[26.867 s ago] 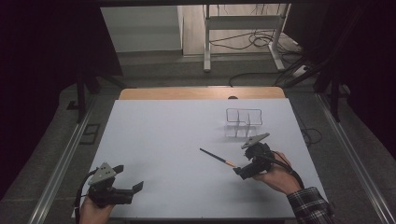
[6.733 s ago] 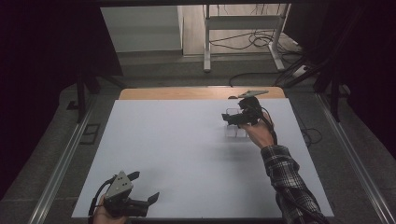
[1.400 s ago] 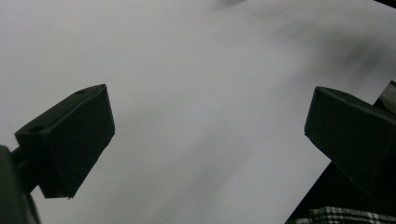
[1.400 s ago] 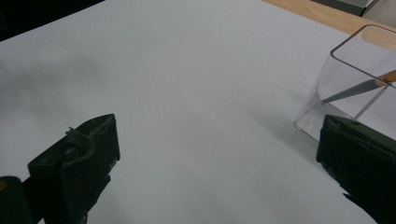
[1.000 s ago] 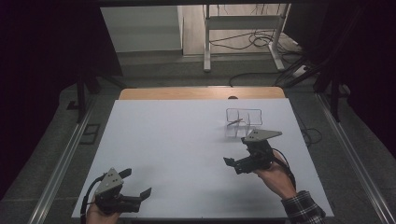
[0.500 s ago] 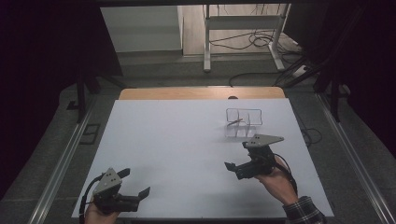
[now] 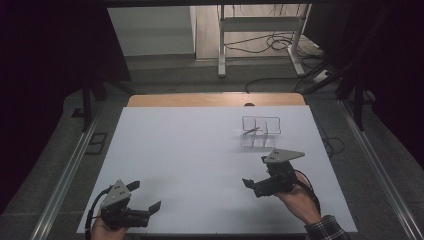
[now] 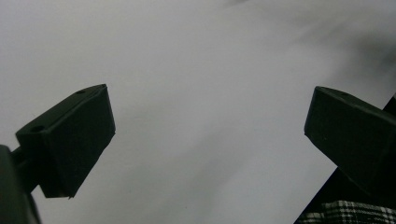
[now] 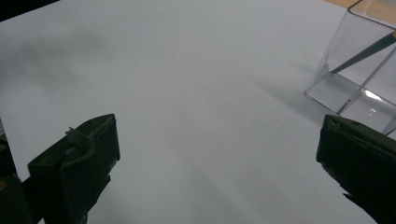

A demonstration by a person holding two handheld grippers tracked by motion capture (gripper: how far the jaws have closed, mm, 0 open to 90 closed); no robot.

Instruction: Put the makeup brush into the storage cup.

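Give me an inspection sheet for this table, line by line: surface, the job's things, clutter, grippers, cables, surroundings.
Surface: white tabletop, with a bare wooden strip along its far edge.
Job's things: clear divided holder at far right of the table; a dark pencil leans inside its left section.
Clutter: nothing seen.
Grippers: left gripper open, low at the near left edge, holding nothing; right gripper open, near the right side, short of the holder, holding nothing.
Cables: a cable trails from each gripper; loose black cables lie on the floor beyond the table.
Surroundings: dark room, a metal stand behind the table, floor rails along both sides.
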